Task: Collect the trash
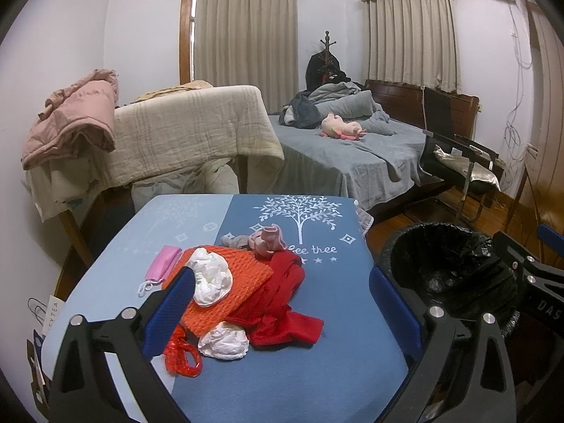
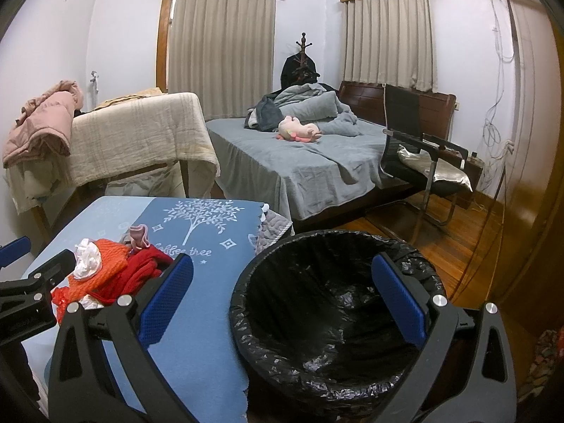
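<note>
crumpled tissue (image 1: 210,280), orange cloth (image 1: 225,292) (beneath), bin (image 1: 447,261)

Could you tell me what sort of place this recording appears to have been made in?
Most likely a lived-in bedroom at home: a bed with grey bedding and a pink plush toy, curtained windows, and a coat stand in the corner.

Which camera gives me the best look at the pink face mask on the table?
The left wrist view. There the mask lies in plain sight on the blue cloth, at the left edge of the orange cloth, ear loop visible. In the right wrist view I cannot find it; the left tool and the pile cover that spot.
</note>
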Motion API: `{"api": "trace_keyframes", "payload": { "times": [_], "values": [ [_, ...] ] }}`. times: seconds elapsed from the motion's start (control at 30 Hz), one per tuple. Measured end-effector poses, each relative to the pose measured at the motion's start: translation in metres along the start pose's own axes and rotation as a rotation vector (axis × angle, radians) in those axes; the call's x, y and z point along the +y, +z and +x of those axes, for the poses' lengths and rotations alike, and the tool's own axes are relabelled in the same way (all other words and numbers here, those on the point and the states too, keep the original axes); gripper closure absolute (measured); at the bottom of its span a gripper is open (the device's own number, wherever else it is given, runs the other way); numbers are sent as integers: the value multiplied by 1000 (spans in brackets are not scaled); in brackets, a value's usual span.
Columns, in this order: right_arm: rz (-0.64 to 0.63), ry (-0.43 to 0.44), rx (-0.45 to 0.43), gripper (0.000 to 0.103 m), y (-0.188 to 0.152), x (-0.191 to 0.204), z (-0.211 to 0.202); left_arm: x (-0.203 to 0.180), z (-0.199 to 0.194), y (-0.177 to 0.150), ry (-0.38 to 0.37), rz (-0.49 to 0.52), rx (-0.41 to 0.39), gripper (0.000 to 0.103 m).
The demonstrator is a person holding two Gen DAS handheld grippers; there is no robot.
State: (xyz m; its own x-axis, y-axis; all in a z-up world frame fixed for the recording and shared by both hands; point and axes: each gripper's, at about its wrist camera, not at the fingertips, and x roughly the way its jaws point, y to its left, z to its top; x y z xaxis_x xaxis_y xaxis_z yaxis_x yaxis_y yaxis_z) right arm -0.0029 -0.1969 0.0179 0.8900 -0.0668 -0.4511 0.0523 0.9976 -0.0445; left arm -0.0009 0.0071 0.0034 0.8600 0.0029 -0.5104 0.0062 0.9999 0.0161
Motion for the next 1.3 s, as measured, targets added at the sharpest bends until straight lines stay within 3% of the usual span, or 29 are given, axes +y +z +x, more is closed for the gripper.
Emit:
{"api": "trace_keyframes", "payload": {
  "times": [0.23, 0.4, 0.73, 0.83, 0.97, 1.3],
  "values": [
    [-9, 11, 0, 5, 1, 17, 6, 6, 3, -5, 1, -8, 7, 6],
    [-7, 37, 20, 5, -6, 32, 16, 32, 9, -18, 26, -15, 1, 6],
    [-30, 135, 46, 5, -20, 86, 40, 104, 25, -46, 165, -95, 36, 6],
    [-54, 155, 52, 10, -26, 105, 49, 118, 29, -54, 192, -98, 38, 6],
    [-76, 194, 77, 24, -36, 126, 62, 127, 36, -64, 211, -90, 59, 9],
    [-127, 349, 50, 26, -25, 193, 80, 172, 44, -68, 276, -154, 52, 12]
  ]
}}
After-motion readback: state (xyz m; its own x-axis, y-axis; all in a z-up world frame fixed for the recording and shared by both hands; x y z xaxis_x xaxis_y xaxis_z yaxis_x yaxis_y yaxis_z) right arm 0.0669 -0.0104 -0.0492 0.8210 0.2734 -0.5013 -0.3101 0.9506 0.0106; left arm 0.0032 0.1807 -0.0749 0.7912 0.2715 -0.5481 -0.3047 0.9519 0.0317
